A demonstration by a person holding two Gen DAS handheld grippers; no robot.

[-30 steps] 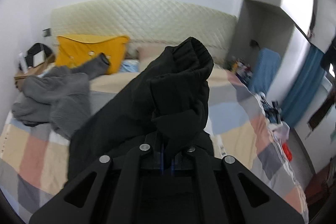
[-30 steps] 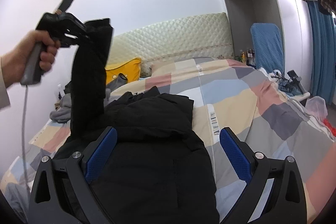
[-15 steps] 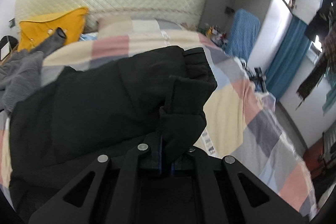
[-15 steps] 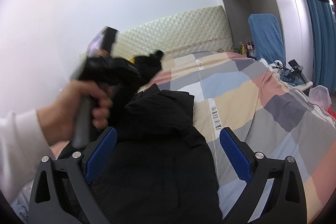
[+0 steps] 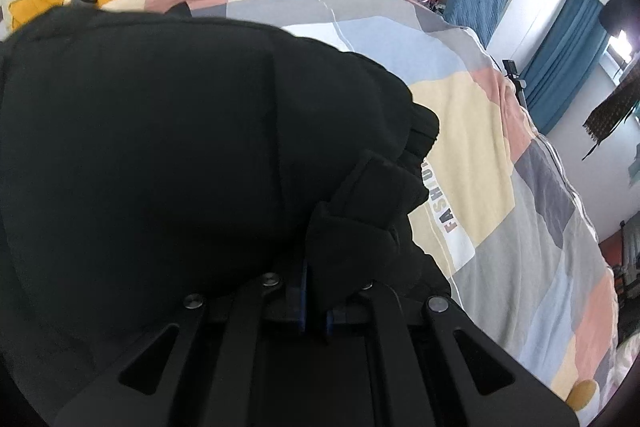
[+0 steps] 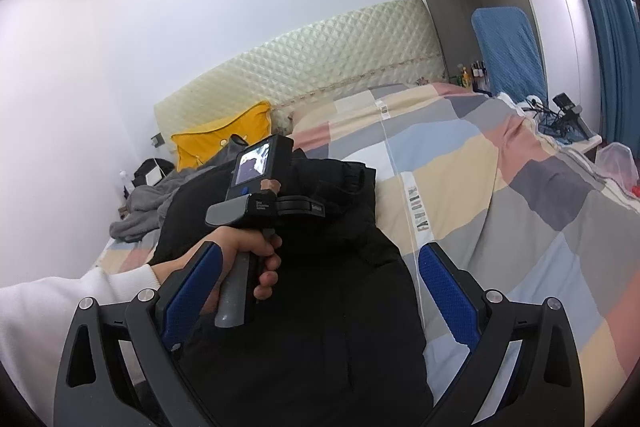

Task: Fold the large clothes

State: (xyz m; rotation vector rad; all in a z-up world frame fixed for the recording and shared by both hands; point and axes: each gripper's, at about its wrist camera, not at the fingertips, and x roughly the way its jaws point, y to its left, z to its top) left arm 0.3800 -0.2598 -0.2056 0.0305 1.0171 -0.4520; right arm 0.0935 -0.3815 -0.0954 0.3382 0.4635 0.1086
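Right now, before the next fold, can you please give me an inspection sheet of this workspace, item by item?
Surface: bed with a checked quilt in pastel blocks, quilted headboard behind.
Job's things: black jacket spread on the quilt; a cuff-like end is pinched.
Clutter: grey garment bunched at the far side; yellow pillow by the headboard.
Grippers: left gripper shut on the jacket's cuff-like end; right gripper open above the jacket, holding nothing.
Cables: dark cables on the bedside stand.
Surroundings: blue curtain, blue padded panel, bottles beside the bed, white wall.
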